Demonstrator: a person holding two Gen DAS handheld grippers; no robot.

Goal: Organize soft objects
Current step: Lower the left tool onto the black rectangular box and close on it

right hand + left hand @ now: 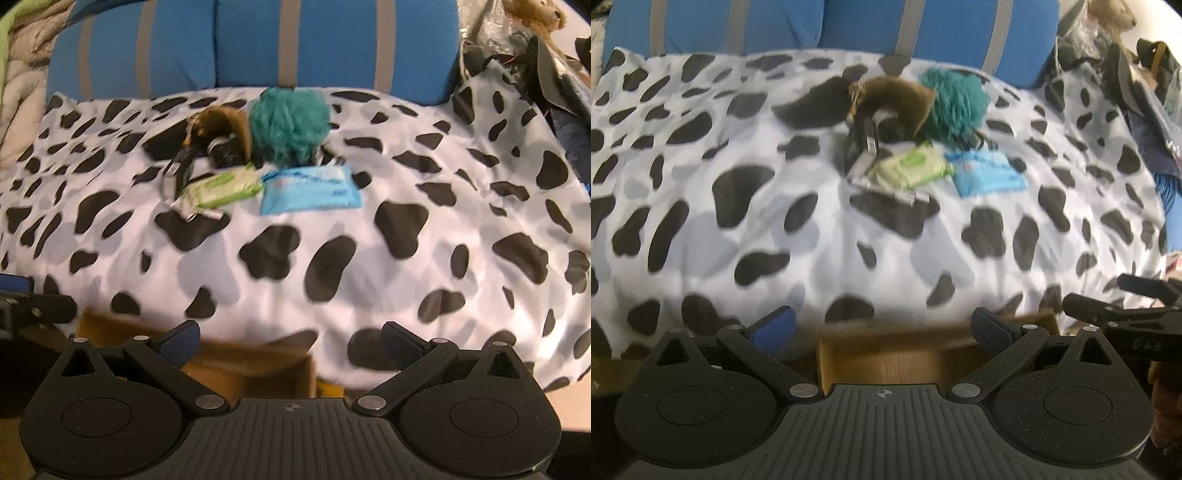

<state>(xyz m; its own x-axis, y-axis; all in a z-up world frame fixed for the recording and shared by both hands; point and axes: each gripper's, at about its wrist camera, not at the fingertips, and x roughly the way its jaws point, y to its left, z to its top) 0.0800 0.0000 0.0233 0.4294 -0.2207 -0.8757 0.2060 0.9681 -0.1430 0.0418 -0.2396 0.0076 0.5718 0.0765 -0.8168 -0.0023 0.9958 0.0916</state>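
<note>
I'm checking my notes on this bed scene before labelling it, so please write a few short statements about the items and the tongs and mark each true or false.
1. Both the left tongs and the right tongs are open and hold nothing. True.
2. The green wipes pack lies to the right of the blue wipes pack. False: the green pack is on the left.
3. The teal fluffy ball sits behind the blue pack, nearer the blue striped cushions. True.
4. The blue pack is already inside the cardboard box. False: it lies on the cow-print blanket.
5. The box is at the near edge of the bed, close to the tongs. True.
</note>
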